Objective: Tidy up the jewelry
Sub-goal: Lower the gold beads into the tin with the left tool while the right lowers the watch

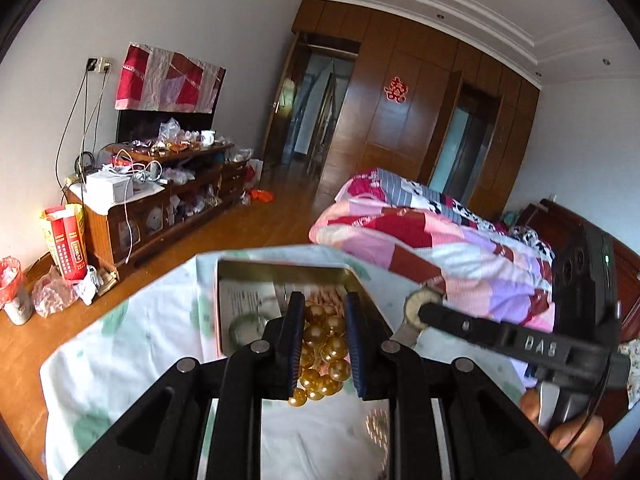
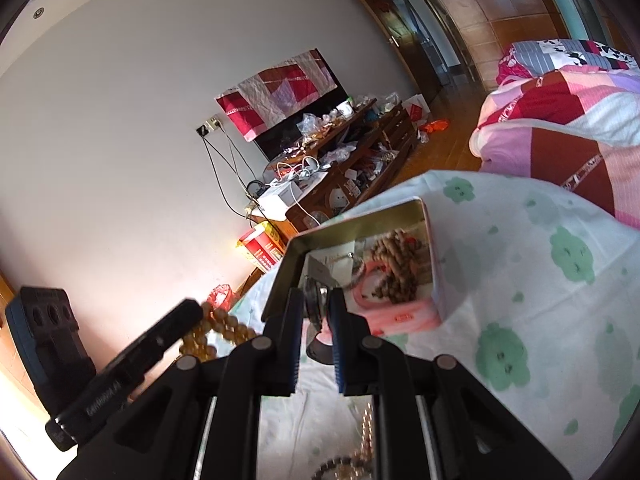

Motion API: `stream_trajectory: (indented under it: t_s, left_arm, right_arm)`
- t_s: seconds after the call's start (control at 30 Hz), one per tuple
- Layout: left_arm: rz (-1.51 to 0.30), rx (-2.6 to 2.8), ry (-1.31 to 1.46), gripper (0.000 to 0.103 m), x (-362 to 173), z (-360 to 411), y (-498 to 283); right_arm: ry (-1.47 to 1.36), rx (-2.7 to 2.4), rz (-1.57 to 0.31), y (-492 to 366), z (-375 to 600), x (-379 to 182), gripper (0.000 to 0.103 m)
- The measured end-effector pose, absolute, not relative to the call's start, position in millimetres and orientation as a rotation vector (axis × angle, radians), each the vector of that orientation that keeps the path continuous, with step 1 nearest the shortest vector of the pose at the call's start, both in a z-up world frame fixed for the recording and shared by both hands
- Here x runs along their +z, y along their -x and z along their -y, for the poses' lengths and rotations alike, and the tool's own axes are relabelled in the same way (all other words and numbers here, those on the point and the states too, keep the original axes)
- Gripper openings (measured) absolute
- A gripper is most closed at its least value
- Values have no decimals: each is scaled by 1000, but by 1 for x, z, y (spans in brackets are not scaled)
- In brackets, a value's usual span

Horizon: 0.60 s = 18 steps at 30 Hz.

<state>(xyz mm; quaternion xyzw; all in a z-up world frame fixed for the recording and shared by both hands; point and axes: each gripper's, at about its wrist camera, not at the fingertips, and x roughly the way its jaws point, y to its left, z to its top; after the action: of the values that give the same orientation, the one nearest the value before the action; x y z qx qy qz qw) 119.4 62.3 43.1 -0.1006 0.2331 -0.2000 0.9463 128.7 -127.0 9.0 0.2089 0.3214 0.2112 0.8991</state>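
Jaws, left: your left gripper is nearly closed, its blue pads pinching a bunched strand of amber beads that hangs between them.
Jaws, right: your right gripper is closed almost fully on a wristwatch, gripped edge-on at the round case, with a bit of dark strap drooping below.
Tin: an open metal tin sits on the floral sheet of the bed, just ahead of both grippers.
Where the beads are: held in the air over the near edge of the tin, not resting in it.
Where the watch is: held just beside the tin's near wall, apart from the sheet; from the left view it shows to the right of the tin.
Already in the tin: a string of brown wooden beads, a pink bangle, a pale green bangle and some paper.
Still out: more jewelry lies on the sheet close under the grippers, a pale bead strand and a darker one, partly hidden and blurred.
Progress: by my reading you are around the middle. Several pieces are stowed, two are in your grip but not set down, and at least two wait on the bed.
Left to do: lower the amber beads and the watch into the tin, release them, then collect the loose strands.
Room: a cluttered wooden cabinet stands along the far wall, and a patchwork quilt lies heaped further up the bed.
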Motion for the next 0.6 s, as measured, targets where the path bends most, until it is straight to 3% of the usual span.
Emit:
stream_trajectory:
  t_s: [0.3,0.6]
  left_arm:
    - [-471,-338,171,20,26,-53,-174]
    - [-579,-256,112,20,-14,-44,-208]
  right_arm:
    - [-474,453,-724,-185,117,-12,16]
    - [-480,467,-853,-222,96,-54,16]
